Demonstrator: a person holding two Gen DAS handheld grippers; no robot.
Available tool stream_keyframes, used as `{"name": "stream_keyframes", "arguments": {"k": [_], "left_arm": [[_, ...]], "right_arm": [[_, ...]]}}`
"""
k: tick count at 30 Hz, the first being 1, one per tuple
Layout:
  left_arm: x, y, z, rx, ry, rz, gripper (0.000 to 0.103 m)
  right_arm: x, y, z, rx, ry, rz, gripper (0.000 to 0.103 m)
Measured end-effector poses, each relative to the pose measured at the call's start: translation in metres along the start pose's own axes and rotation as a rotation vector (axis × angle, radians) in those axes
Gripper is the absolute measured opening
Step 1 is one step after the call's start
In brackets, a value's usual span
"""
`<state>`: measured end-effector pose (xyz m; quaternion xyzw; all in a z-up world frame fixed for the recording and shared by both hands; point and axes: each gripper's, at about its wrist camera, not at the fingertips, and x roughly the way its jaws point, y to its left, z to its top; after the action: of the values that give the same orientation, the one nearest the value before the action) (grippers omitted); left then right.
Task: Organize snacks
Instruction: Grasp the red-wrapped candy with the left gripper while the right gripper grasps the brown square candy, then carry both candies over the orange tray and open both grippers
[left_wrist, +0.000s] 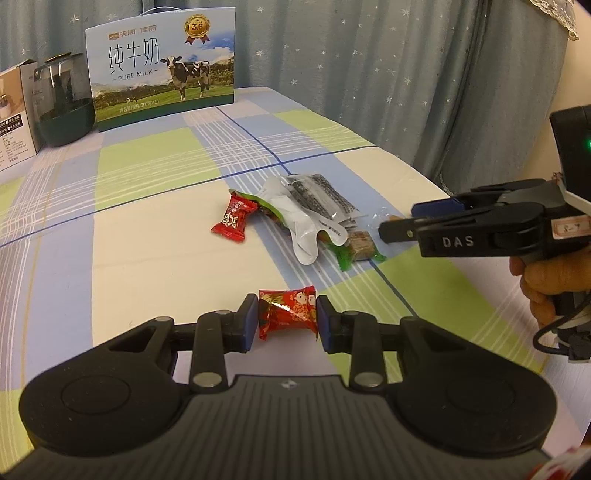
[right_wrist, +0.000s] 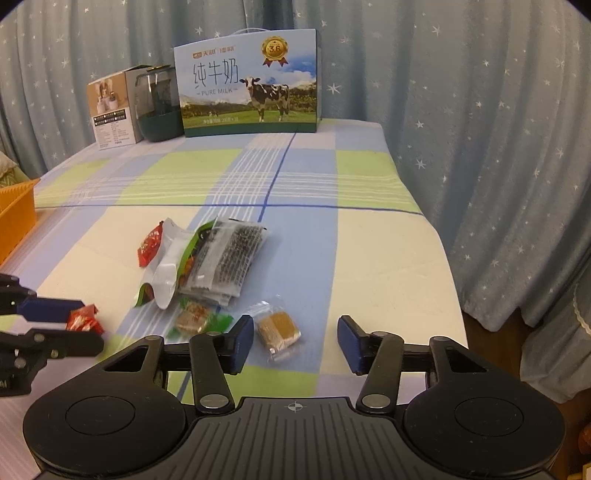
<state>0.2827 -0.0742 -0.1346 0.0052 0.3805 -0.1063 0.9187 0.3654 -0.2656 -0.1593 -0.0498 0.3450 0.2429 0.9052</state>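
Observation:
My left gripper (left_wrist: 287, 318) is shut on a red wrapped candy (left_wrist: 288, 314), held just above the checked tablecloth; it also shows in the right wrist view (right_wrist: 83, 318). My right gripper (right_wrist: 295, 341) is open, its jaws around a clear-wrapped brown snack (right_wrist: 277, 330) lying on the cloth; from the left wrist view it (left_wrist: 397, 221) comes in from the right. A pile of snacks lies mid-table: another red candy (left_wrist: 233, 220), a white pouch (left_wrist: 295, 218), a dark seeded packet (right_wrist: 232, 254) and a green-wrapped brown sweet (right_wrist: 195, 318).
A pure milk carton (right_wrist: 251, 83), a dark glass jar (right_wrist: 157, 107) and a small box (right_wrist: 112, 110) stand at the table's far end. An orange basket (right_wrist: 16, 214) sits at the left edge. Starred curtains hang behind and to the right.

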Motion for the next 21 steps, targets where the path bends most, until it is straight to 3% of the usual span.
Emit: {"name": "stream_keyframes", "arguments": {"k": [1,3,12,21], "left_arm": [[0.000,0.000,-0.001,0.000,0.001,-0.001,0.030],[-0.001,0.000,-0.003,-0.003,0.003,0.000,0.030],[-0.016,0.004,-0.006,-0.016,-0.001,0.003,0.030],[-0.063,0.006,-0.007,-0.029,-0.034,0.013,0.030]], "right_arm": [[0.000,0.002,0.000,-0.006,-0.001,0.003,0.044],[0.000,0.005,0.000,-0.013,0.001,0.001,0.022],[-0.023,0.013,-0.011,0.104,0.030,-0.026,0.021],[-0.081,0.038,-0.012,0.165,0.016,-0.029,0.021]]}}
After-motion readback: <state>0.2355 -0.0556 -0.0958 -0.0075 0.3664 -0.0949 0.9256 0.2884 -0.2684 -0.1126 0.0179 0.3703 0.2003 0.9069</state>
